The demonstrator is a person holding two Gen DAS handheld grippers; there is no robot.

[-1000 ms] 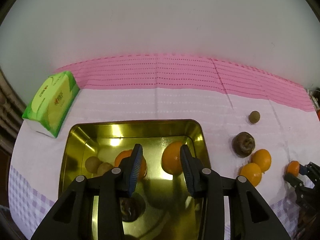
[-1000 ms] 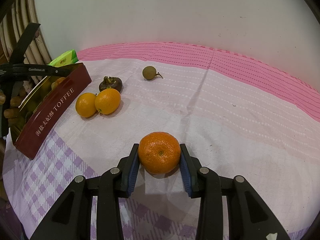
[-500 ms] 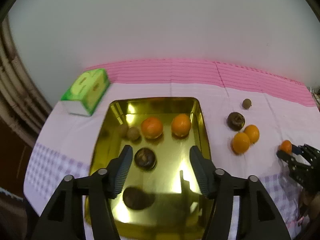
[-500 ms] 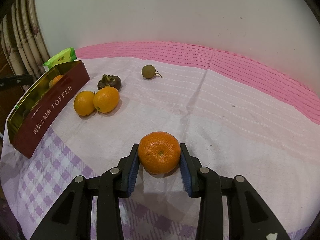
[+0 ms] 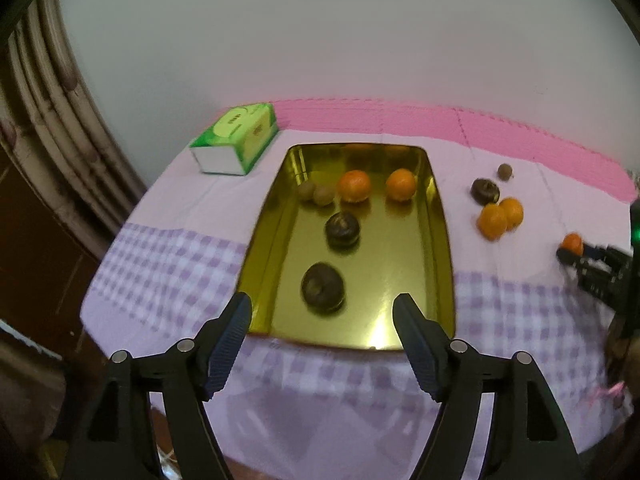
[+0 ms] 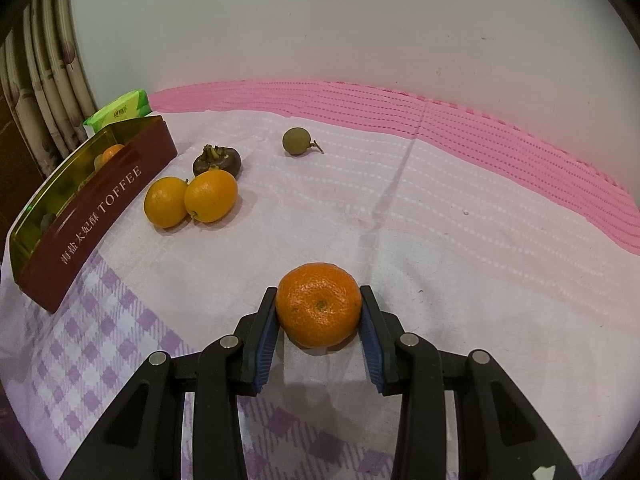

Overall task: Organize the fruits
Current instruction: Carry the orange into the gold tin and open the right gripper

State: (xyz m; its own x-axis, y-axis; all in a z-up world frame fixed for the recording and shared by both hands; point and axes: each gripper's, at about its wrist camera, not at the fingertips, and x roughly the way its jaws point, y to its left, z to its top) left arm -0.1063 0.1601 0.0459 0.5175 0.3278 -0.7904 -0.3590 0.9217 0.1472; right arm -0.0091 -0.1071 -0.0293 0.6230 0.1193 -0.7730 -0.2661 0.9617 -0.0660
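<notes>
A gold tin tray [image 5: 444, 240] holds two oranges [image 5: 354, 185], two mangosteens [image 5: 322, 287] and two small brown fruits [image 5: 316, 193]. My left gripper [image 5: 322, 316] is open and empty, above the tray's near edge. My right gripper [image 6: 319, 312] is shut on a tangerine [image 6: 319, 310] on the cloth; it also shows at the right of the left wrist view [image 5: 573, 243]. Two oranges [image 6: 192, 198], a mangosteen [image 6: 218, 162] and a small green-brown fruit [image 6: 297, 141] lie on the cloth beside the tray [image 6: 100, 204].
A green tissue pack [image 5: 236, 138] lies at the tray's far left corner. The cloth [image 6: 440, 208] covers the table, with a pink band along the white wall. A curtain [image 5: 52, 128] hangs at the left. The table's front edge is just below my left gripper.
My left gripper has pulled back and up from inside the tray and opened wider. The right gripper has stayed on the tangerine.
</notes>
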